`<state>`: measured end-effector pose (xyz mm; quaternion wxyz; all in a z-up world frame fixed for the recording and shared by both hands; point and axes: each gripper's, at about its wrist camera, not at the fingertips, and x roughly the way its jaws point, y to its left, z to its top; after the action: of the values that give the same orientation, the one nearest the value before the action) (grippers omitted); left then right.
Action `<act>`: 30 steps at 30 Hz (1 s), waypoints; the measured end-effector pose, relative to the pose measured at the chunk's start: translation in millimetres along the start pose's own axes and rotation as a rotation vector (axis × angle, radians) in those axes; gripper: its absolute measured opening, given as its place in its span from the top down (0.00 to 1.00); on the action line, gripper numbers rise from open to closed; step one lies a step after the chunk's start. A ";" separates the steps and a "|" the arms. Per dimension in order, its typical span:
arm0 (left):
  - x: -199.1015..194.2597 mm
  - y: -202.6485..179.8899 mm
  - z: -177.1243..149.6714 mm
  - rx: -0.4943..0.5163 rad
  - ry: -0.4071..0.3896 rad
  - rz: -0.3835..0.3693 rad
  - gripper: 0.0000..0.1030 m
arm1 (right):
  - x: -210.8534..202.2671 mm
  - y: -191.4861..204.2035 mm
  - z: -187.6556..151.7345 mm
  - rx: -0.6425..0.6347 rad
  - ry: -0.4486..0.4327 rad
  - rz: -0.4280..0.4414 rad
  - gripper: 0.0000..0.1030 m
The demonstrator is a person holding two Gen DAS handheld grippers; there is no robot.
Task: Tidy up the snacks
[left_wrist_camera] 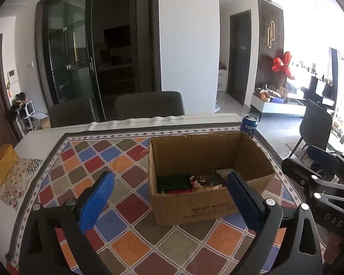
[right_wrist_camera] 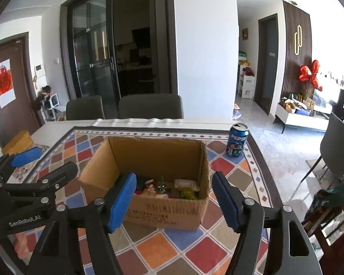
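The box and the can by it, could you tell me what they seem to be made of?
Box: brown corrugated cardboard, matte; ragged torn top edge and printed text on its front.
Can: probably aluminium with a glossy blue printed coat; bare silvery rim and a Pepsi label.

A blue Pepsi can [right_wrist_camera: 238,140] stands upright on the diamond-patterned tablecloth [right_wrist_camera: 149,249], near its far right corner. A yellow box [left_wrist_camera: 1,165] lies at the table's left edge. Two grey chairs [right_wrist_camera: 150,106] stand behind the table, before dark glass doors [left_wrist_camera: 80,52].
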<state>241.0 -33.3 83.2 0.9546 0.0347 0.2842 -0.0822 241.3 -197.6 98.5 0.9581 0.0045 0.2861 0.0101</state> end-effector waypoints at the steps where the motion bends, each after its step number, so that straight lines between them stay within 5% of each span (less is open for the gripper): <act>1: -5.3 -0.4 -1.8 0.000 -0.006 0.007 0.02 | -3.6 1.0 -1.1 -0.003 -0.004 -0.005 0.30; 30: -113.8 -12.6 -63.2 0.004 -0.092 0.039 0.00 | -103.1 -0.9 -67.8 0.008 -0.028 -0.021 0.25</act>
<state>110.9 -22.9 92.5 0.9680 0.0385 0.2392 -0.0656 117.9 -200.6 98.3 0.9621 0.0056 0.2727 -0.0014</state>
